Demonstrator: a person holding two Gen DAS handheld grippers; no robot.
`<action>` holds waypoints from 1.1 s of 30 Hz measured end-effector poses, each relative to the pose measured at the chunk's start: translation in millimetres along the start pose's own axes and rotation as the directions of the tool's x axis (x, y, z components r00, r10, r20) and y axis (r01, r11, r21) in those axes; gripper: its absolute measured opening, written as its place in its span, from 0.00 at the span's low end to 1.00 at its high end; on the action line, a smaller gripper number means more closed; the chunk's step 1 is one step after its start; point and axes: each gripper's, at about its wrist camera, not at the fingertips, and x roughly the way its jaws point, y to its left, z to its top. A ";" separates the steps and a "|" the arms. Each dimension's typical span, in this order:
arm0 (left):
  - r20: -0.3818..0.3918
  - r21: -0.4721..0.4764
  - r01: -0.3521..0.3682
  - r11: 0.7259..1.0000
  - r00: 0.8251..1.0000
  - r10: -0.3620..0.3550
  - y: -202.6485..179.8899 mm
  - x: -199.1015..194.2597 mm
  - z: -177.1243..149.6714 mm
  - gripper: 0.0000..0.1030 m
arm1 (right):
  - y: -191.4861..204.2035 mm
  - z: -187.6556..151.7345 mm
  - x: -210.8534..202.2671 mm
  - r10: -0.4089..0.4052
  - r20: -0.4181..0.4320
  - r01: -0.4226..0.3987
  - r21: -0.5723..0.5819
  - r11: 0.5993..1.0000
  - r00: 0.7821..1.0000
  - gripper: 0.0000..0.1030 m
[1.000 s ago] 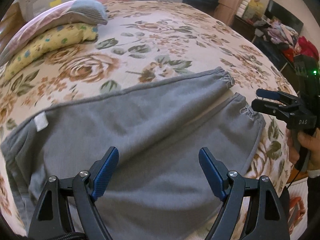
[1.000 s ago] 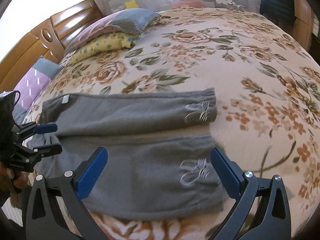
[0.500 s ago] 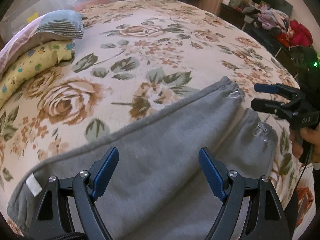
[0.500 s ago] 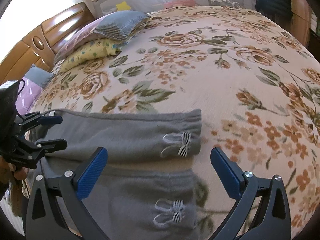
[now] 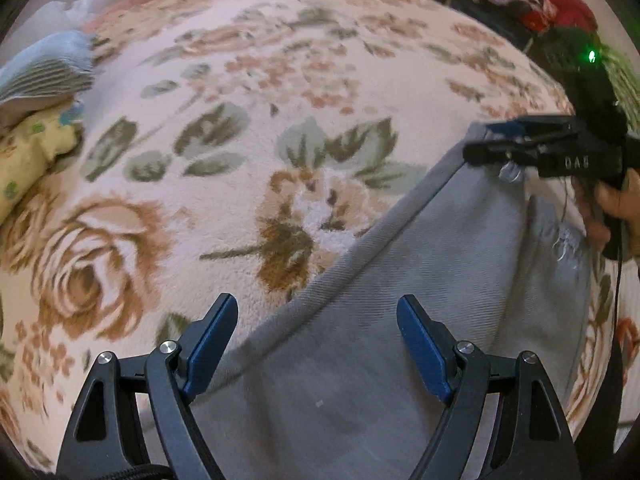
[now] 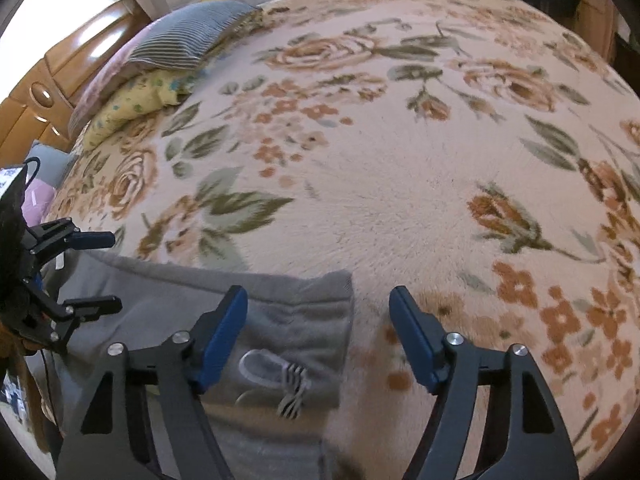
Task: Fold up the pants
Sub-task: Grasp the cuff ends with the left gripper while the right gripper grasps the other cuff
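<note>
Hidden: waist of pants point(image 5: 400, 320) was cut off below the frame.
Left gripper point(image 5: 316, 344): spread wide, hovering above the far seam.
Right gripper point(image 6: 318, 332): also spread, at the cuff, possibly just touching.

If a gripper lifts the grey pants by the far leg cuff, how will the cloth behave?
The grey pants look like soft fleece, so they would probably droop, not stay flat. The plush floral blanket may drag on them. The cuff looks thicker, likely the easier grip.
</note>
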 end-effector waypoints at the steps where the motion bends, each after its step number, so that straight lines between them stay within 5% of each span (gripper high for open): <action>1: -0.014 0.012 -0.001 1.000 1.000 0.001 -0.1 4.3 0.5 0.79 | -1.0 0.5 1.7 0.004 -0.002 -0.004 0.001 1.000 1.000 0.52; 3: -0.052 0.041 0.003 0.999 0.999 -0.001 -3.0 13.9 -0.7 0.78 | 0.6 0.7 3.1 0.006 -0.001 -0.006 -0.012 1.000 1.000 0.30; 7: -0.048 0.040 0.037 0.999 0.998 -0.035 -3.8 12.7 -3.0 0.63 | 8.4 1.5 -8.8 0.004 0.049 -0.002 -0.051 0.999 0.999 0.11; 9: -0.051 0.031 0.054 0.998 0.997 -0.053 -2.9 9.4 -3.0 0.38 | 8.5 2.7 -21.0 0.039 0.090 -0.035 -0.046 0.998 0.995 0.10; 14: -0.079 0.059 0.055 0.997 0.996 -0.050 -8.5 1.5 -8.1 0.09 | 14.3 0.4 -44.3 0.113 0.139 -0.104 -0.066 0.992 0.984 0.08; 33: -0.034 0.110 0.183 0.977 0.983 -0.180 -74.5 -57.0 -56.7 0.00 | 17.9 -64.5 -89.9 0.262 0.180 -0.241 -0.132 0.962 0.948 0.08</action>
